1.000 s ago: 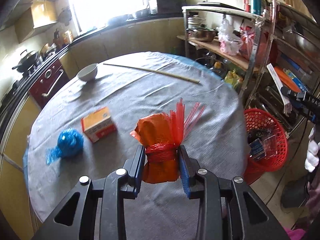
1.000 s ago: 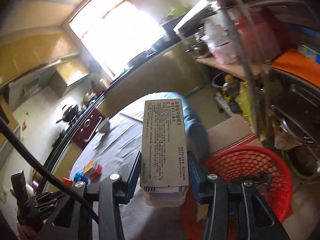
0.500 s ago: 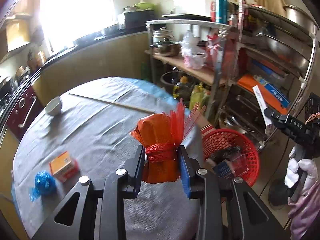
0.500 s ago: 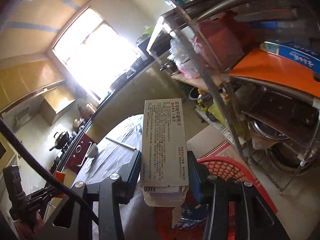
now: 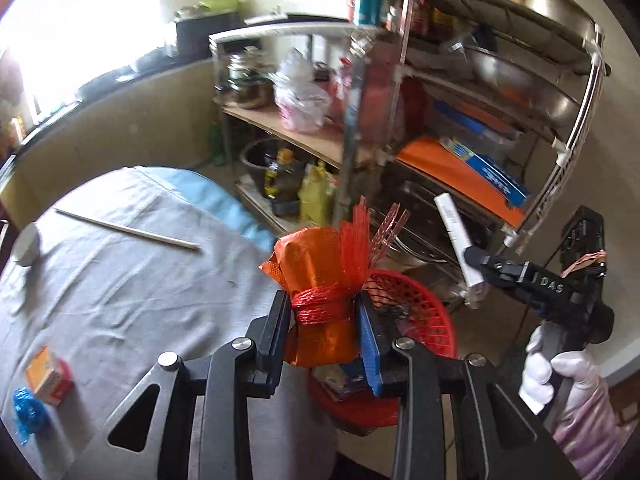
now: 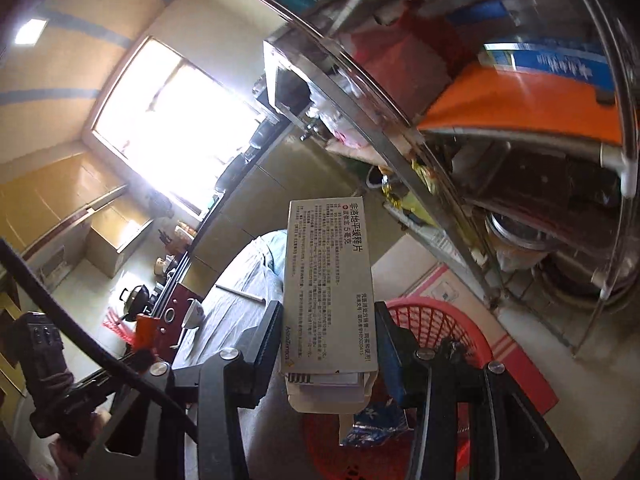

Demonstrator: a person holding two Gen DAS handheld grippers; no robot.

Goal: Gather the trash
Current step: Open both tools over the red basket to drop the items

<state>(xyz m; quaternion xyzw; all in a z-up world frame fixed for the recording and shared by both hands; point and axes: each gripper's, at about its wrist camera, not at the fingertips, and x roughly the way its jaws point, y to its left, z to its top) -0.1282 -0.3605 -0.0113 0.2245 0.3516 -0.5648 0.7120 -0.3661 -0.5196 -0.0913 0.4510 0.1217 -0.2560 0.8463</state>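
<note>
My left gripper [image 5: 322,320] is shut on an orange packet wrapped in red netting [image 5: 320,276], held at the table's edge just short of the red basket [image 5: 424,316]. My right gripper [image 6: 328,344] is shut on a long white medicine box [image 6: 328,280] printed with text, hanging above the same red basket [image 6: 448,320], which holds several scraps. In the left wrist view that box [image 5: 456,240] and the gloved hand [image 5: 560,376] show at the right. An orange carton [image 5: 46,374] and a blue netting ball [image 5: 28,410] lie on the round table [image 5: 120,280].
A metal shelf rack [image 5: 400,120] crowded with pots, bags and boxes stands just behind the basket. A white bowl [image 5: 26,244] and a long stick [image 5: 128,230] lie on the grey tablecloth. A kitchen counter runs along the window wall.
The left gripper has swung right with the netted packet, from over the table to its edge by the basket. The right gripper rolled and came nearer above the basket, box still held.
</note>
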